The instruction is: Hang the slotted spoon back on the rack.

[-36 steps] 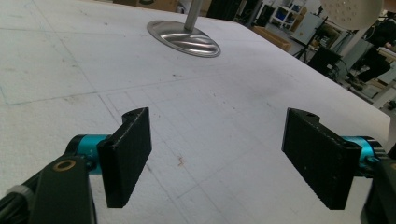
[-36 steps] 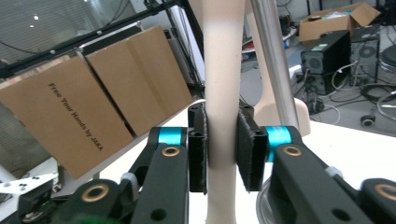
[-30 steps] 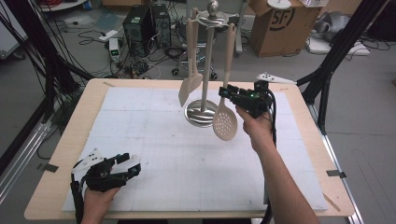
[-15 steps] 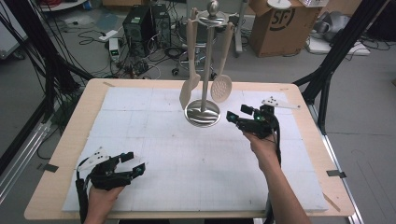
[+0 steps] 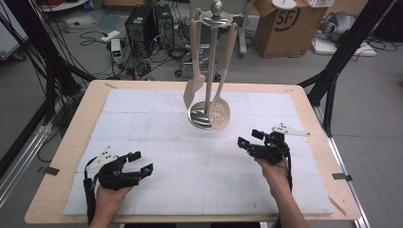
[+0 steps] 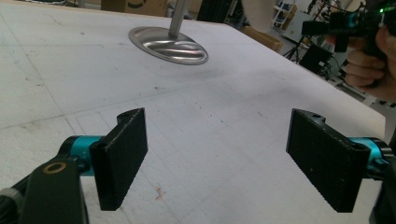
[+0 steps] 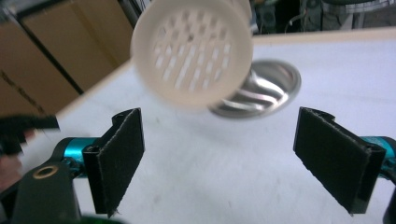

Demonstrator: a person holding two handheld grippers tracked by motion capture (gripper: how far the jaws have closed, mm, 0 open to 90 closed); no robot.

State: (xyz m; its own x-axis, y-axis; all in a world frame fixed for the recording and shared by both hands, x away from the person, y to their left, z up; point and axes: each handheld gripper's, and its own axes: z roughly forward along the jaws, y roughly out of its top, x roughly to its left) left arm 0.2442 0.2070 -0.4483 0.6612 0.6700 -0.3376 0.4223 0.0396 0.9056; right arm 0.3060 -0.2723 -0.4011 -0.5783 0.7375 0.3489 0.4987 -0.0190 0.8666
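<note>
High view: slotted spoon [image 5: 219, 113] hangs on utensil stand [image 5: 209, 61], bowl just above stand base [image 5: 198, 118], beside spatula [image 5: 192, 90]. Right gripper [image 5: 247, 141] near table [image 5: 304, 190], well apart from spoon, jaws look apart. Left gripper [image 5: 140, 164] low at near-left.

Left gripper view: jaws wide apart, nothing between.

Right gripper view: jaws wide, empty; spoon [image 7: 191, 51] blurred ahead.

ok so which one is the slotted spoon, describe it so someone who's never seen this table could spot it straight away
Find the metal utensil stand with a round silver base at the far middle of the white-covered table. Two cream plastic utensils hang from its top; the slotted spoon is the right-hand one. Its round bowl is full of holes, while the neighbouring cream spatula has a plain solid blade.
</note>
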